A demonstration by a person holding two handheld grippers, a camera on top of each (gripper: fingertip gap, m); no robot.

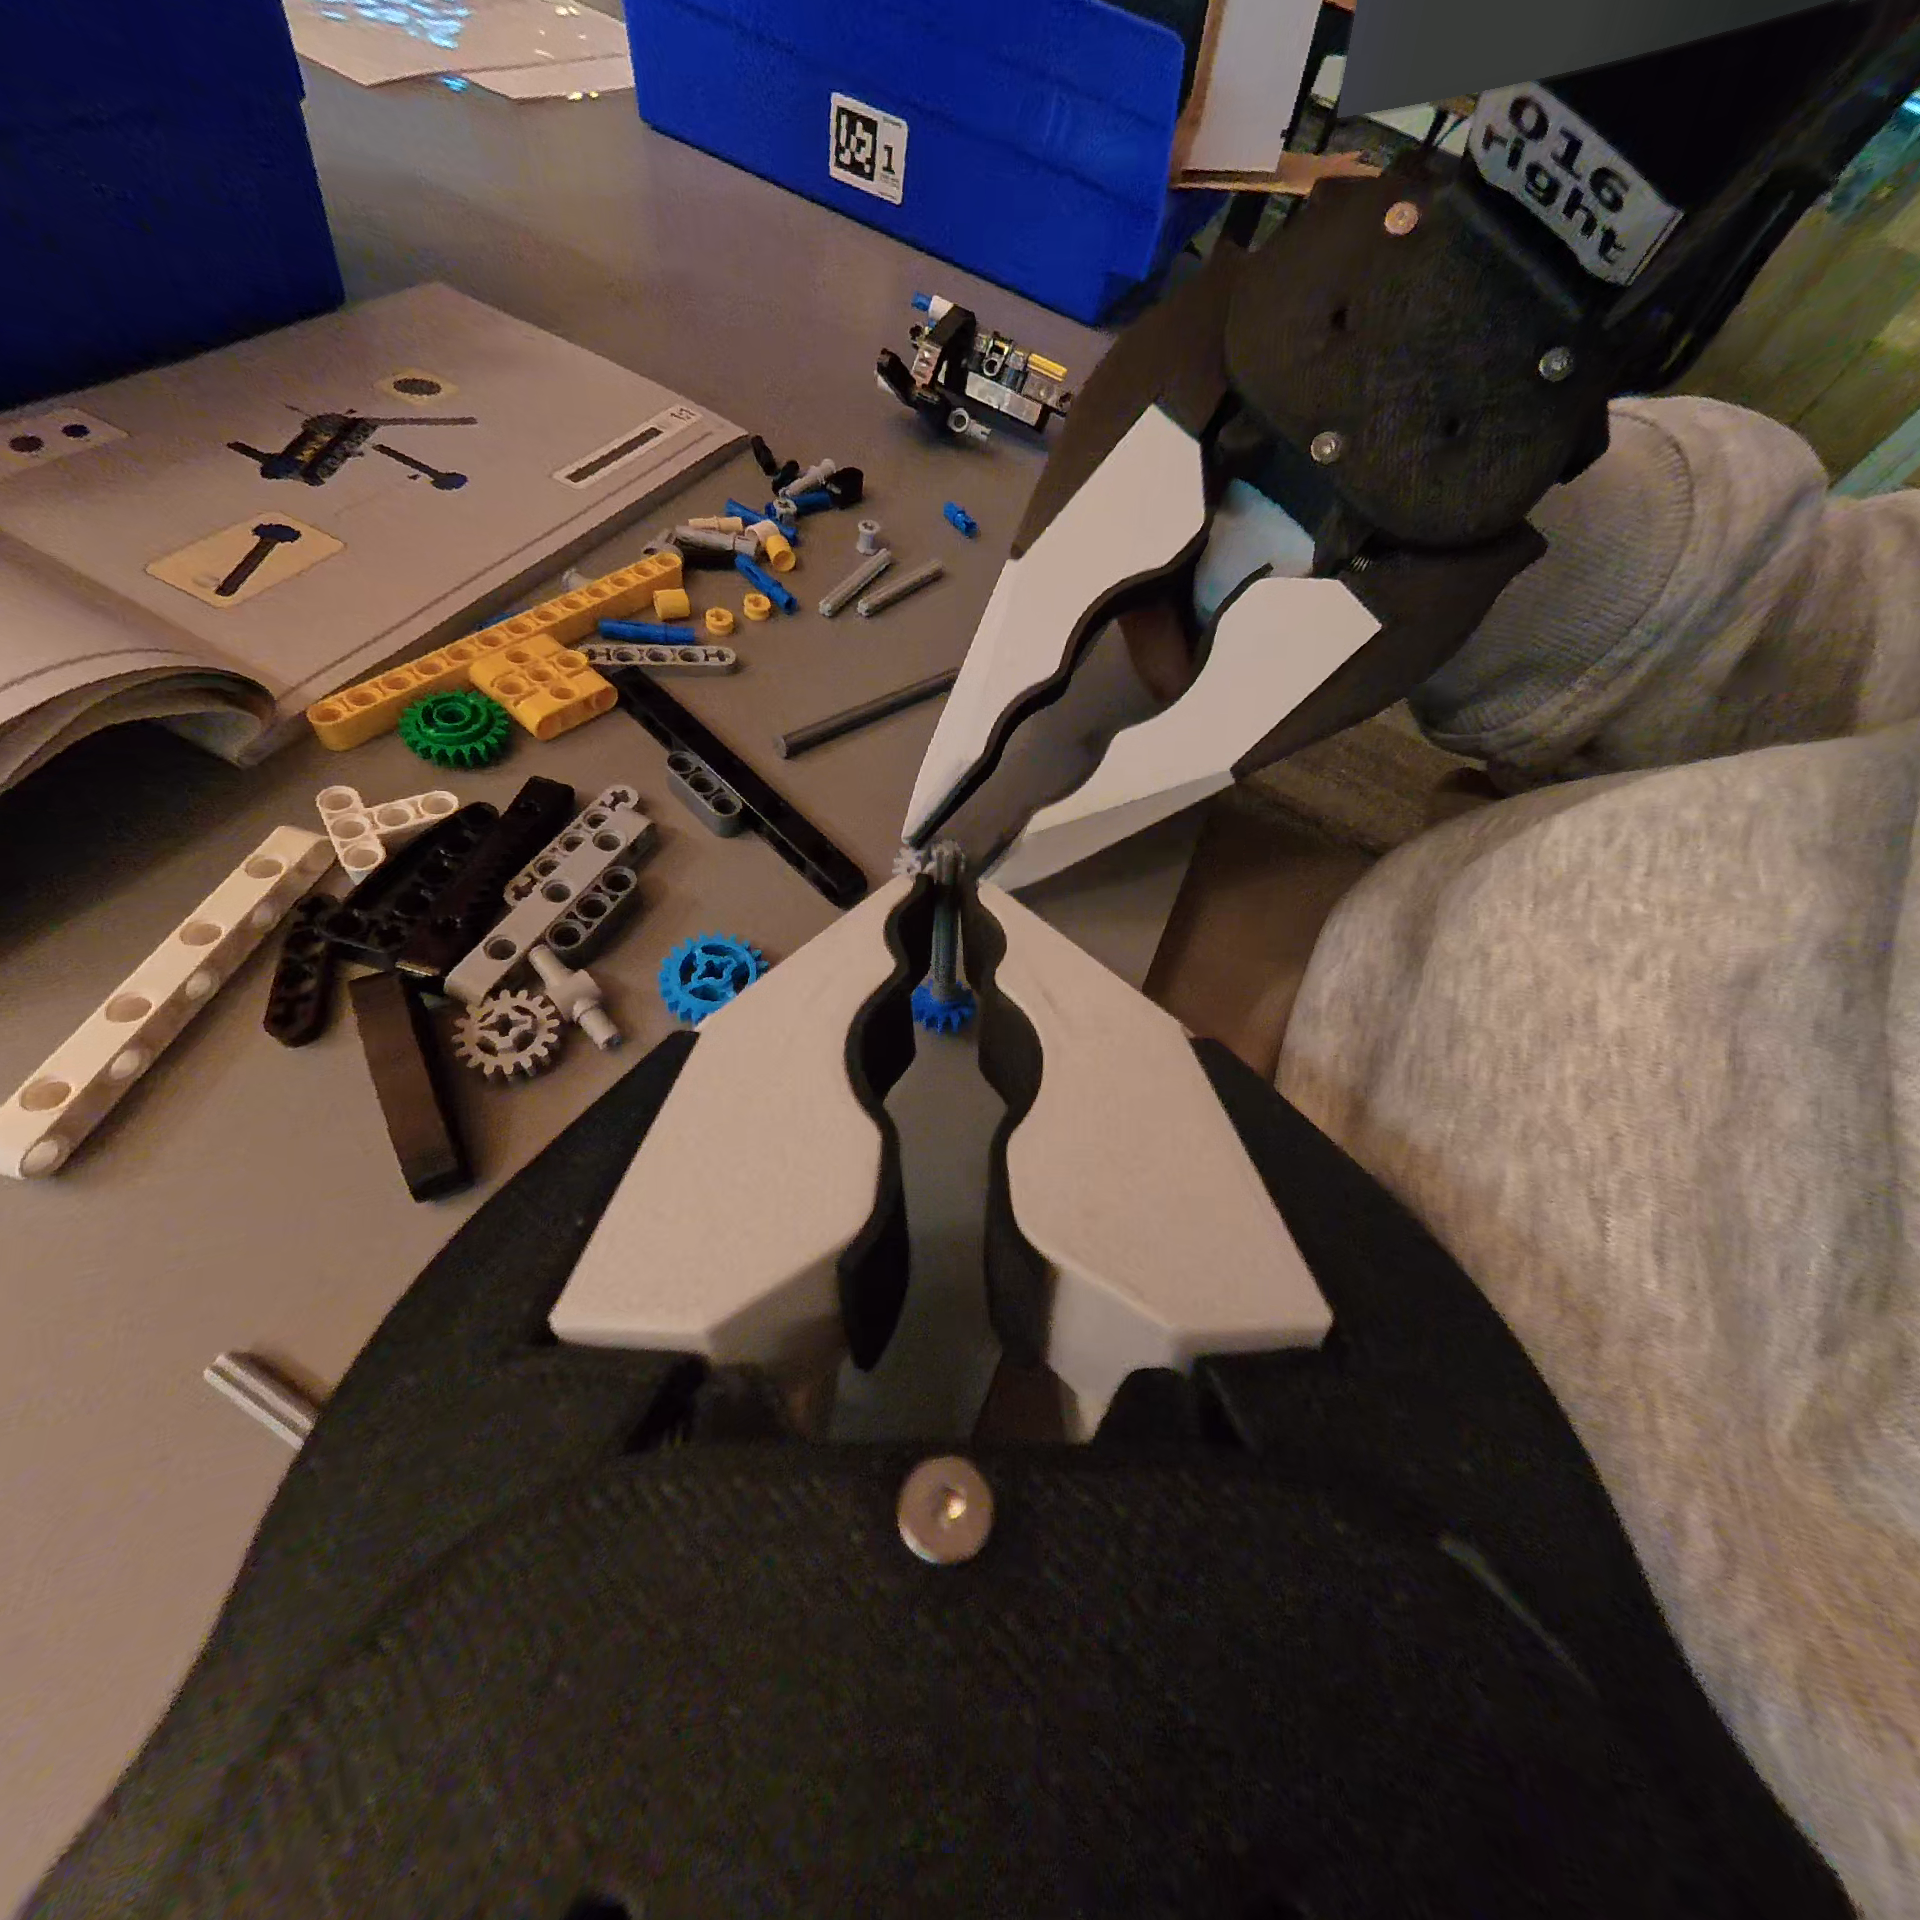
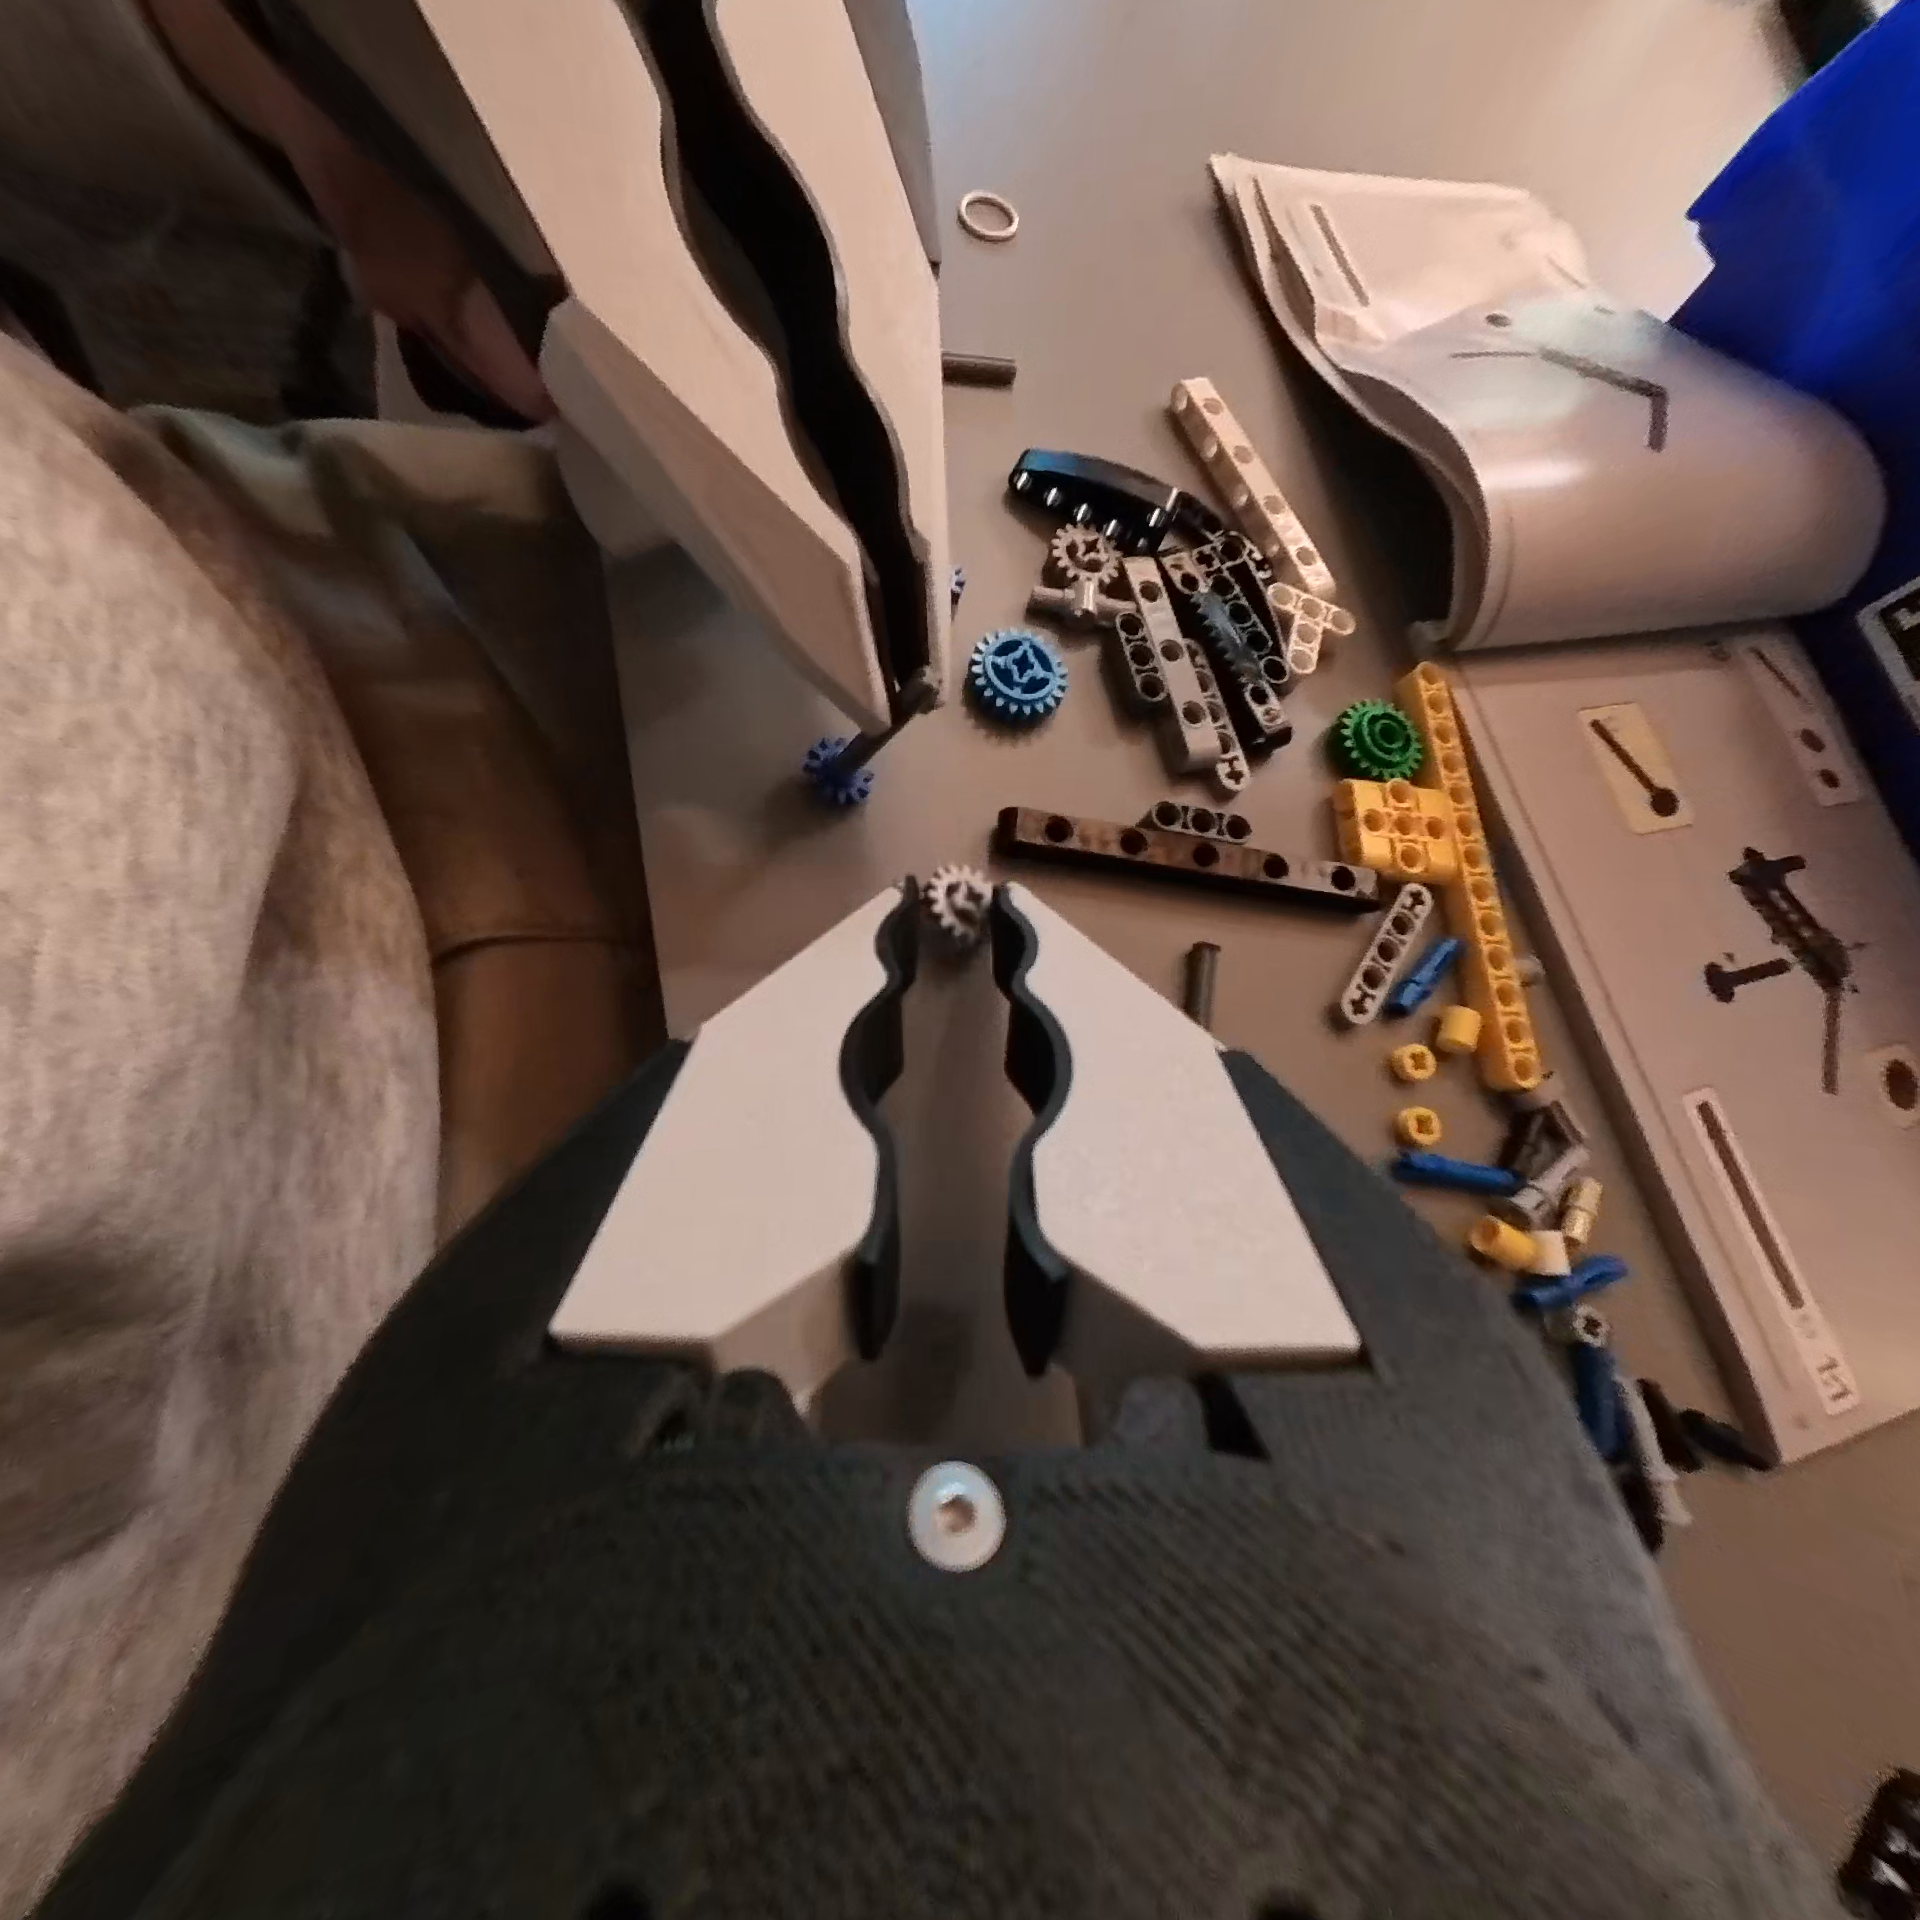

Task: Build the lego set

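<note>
Left hand-held gripper: clamped on grey axle carrying small blue gear. Right hand-held gripper: clamped on small grey gear. Loose parts: desk, centre left.

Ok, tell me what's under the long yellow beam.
The long yellow beam lies across a yellow block and a blue pin, on the table. Anything else beneath it is covered.

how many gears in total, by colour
blue: 2, large blue gear, small blue gear on held axle
green: 1, green gear
grey: 2, grey gear on table, small light grey gear in right gripper
total: 5
</note>
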